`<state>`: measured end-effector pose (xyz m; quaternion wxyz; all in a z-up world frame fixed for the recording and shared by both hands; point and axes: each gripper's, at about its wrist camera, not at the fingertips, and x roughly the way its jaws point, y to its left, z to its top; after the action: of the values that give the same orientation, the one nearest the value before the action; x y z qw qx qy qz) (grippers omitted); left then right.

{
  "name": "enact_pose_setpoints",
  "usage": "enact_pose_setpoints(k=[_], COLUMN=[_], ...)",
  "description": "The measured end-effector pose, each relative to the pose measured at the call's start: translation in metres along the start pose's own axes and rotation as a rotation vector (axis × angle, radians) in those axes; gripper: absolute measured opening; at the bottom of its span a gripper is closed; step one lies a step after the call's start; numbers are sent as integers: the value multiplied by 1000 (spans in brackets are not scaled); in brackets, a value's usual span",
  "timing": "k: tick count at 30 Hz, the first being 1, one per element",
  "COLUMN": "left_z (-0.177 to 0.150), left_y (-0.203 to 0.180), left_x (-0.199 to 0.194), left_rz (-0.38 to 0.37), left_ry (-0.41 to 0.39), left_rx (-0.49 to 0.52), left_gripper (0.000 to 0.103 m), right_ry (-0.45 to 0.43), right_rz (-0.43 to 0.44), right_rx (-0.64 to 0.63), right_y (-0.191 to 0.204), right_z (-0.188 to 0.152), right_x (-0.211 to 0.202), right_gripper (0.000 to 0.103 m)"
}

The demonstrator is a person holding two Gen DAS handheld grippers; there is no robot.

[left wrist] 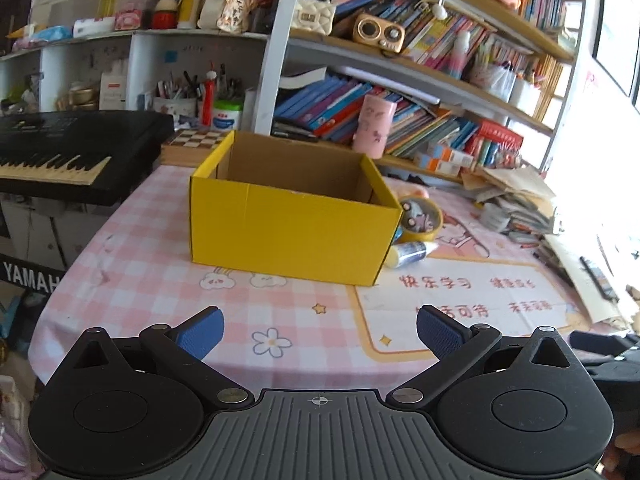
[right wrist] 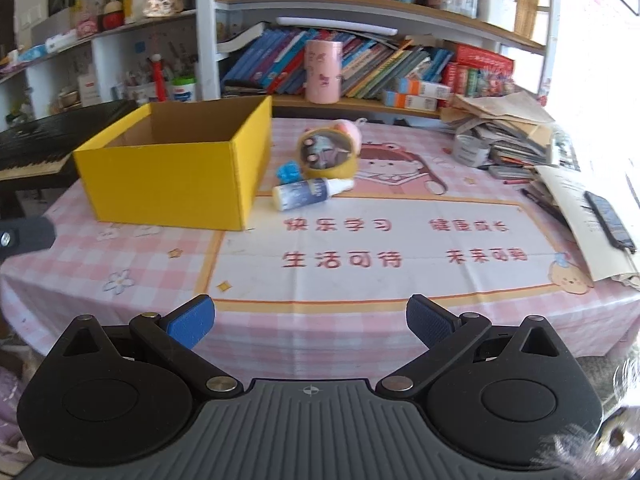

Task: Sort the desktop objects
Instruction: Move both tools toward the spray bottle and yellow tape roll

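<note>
An open yellow cardboard box (left wrist: 294,224) stands on the pink checked tablecloth; it also shows in the right wrist view (right wrist: 172,176). To its right lie a white-and-blue bottle (right wrist: 310,193) on its side, a small blue object (right wrist: 289,173) and a yellow plush toy (right wrist: 326,152). The bottle (left wrist: 410,252) and the toy (left wrist: 420,218) show partly behind the box in the left wrist view. My left gripper (left wrist: 320,330) is open and empty, in front of the box. My right gripper (right wrist: 310,320) is open and empty, above the table's front edge.
A black keyboard (left wrist: 68,152) sits left of the table. Stacked papers and books (right wrist: 516,132) and a phone (right wrist: 610,220) crowd the right side. A pink cylinder (right wrist: 323,70) stands on the shelf behind. A printed mat (right wrist: 380,248) covers the table's middle.
</note>
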<state>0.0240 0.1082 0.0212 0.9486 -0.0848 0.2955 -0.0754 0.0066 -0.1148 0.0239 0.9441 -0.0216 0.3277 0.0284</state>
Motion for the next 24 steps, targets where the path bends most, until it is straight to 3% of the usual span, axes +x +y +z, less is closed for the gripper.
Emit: enact_pose_setpoints(k=[5,14,24], left_z=[0,4,13], left_y=[-8,-26,-56], left_x=[12,36,56], left_rz=[0,-18,-48], left_ry=[32,93,82], left_rx=[15,28,76], left_gripper=[103,103,103], right_ry=[18,-11,12], right_rz=[-57,-26,-41], right_rx=[6,4,4], right_y=[-8,-21,-43], right_z=[1,9,21], right_x=[8,15,39], right_gripper=[103,103,103])
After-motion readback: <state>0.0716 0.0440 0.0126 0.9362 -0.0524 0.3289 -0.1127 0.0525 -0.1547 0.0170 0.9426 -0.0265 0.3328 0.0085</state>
